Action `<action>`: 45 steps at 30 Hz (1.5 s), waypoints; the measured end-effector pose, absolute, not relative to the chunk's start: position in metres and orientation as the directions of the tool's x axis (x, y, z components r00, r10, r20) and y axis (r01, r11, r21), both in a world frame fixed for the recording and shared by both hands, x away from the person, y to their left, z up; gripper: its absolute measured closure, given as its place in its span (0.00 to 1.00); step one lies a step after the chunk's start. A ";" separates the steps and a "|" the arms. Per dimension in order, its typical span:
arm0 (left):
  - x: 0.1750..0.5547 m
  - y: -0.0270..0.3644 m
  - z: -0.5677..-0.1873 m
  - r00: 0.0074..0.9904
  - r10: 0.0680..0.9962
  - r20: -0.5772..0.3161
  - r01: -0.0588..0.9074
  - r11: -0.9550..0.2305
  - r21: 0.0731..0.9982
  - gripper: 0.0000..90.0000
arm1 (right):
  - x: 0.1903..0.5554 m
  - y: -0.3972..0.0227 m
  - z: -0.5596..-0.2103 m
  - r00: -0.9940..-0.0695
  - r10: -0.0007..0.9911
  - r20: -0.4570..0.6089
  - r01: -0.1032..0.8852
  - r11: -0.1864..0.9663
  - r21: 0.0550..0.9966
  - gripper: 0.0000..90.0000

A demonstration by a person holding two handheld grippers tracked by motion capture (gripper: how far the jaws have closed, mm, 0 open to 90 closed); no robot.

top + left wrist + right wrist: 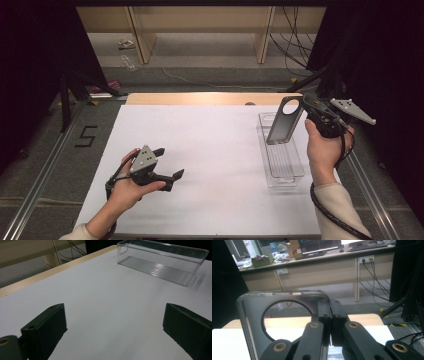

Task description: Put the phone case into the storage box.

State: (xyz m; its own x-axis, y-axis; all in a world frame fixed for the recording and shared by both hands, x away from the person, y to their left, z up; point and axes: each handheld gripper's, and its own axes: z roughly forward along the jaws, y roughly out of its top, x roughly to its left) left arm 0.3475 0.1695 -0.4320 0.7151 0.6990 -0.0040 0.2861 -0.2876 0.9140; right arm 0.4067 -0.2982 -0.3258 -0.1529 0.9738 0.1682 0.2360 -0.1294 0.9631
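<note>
A dark grey phone case (284,122) with a large round hole near its top hangs upright over the far end of a clear plastic tray (295,172). My right gripper (303,103) is shut on the case's top right edge. In the right gripper view the jaws (330,312) pinch the case (252,311) right beside the hole. My left gripper (170,161) rests low over the white table top at the front left, open, with nothing between its fingers. The left gripper view has the jaws (115,325) wide apart over bare white surface, with the tray (165,246) farther off.
The white sheet (200,150) covers most of the table, with a wooden strip (200,98) along the far edge. Dark curtains and stand legs (65,100) flank both sides. Wooden desks (317,270), cables and a monitor stand beyond the table.
</note>
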 end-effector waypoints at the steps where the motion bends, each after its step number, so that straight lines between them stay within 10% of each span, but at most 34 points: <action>1: 0.348 0.170 -0.432 0.715 0.699 -0.003 0.286 -0.288 0.914 0.05 | 0.407 -0.299 -0.326 -0.150 0.974 0.168 0.235 -0.130 0.963 0.99; 45: 0.348 0.170 -0.432 0.717 0.697 0.000 0.283 -0.292 0.914 0.05 | 0.416 -0.309 -0.326 -0.123 0.977 0.172 0.226 -0.141 0.964 0.99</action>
State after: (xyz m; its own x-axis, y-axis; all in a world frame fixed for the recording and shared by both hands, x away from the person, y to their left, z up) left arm 0.3479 0.1698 -0.4316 0.7174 0.6967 0.0003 0.2830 -0.2919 0.9136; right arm 0.4164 -0.3086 -0.3264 -0.1234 0.9774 0.1718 0.2262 -0.1409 0.9638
